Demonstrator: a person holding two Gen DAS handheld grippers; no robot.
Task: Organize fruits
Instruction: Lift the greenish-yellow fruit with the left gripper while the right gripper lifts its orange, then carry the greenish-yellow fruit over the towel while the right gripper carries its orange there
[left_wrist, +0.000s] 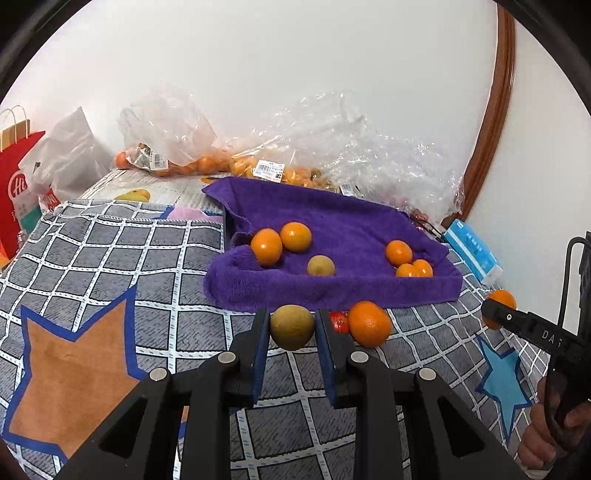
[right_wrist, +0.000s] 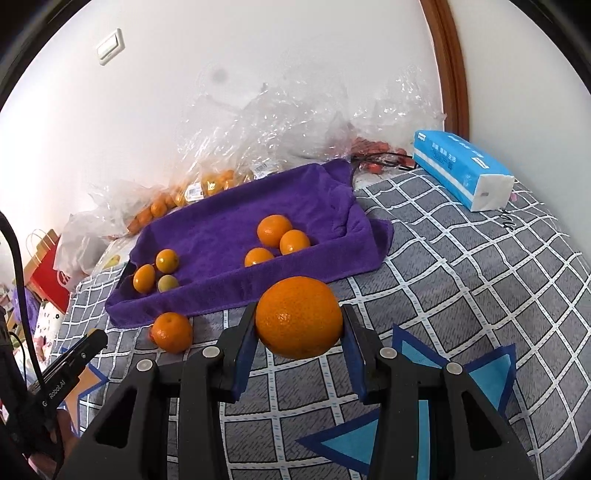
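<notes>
Left gripper (left_wrist: 291, 328) is clamped on a small yellow-green fruit (left_wrist: 291, 326), held just above the checked cloth (left_wrist: 110, 258), close to the front edge of the purple towel tray (left_wrist: 332, 295). Right gripper (right_wrist: 299, 325) is clamped on a large orange (right_wrist: 299, 317), also off the cloth, in front of the tray. Loose orange (left_wrist: 369, 324) lies on the cloth betw. the grippers, w/ a small red item (left_wrist: 339, 320) touching it. In the tray: five orange fruits & one yellow-green fruit (left_wrist: 321, 265). Bagged fruit (left_wrist: 280, 170) along the wall; tissue pack (right_wrist: 461, 168) at right.
</notes>
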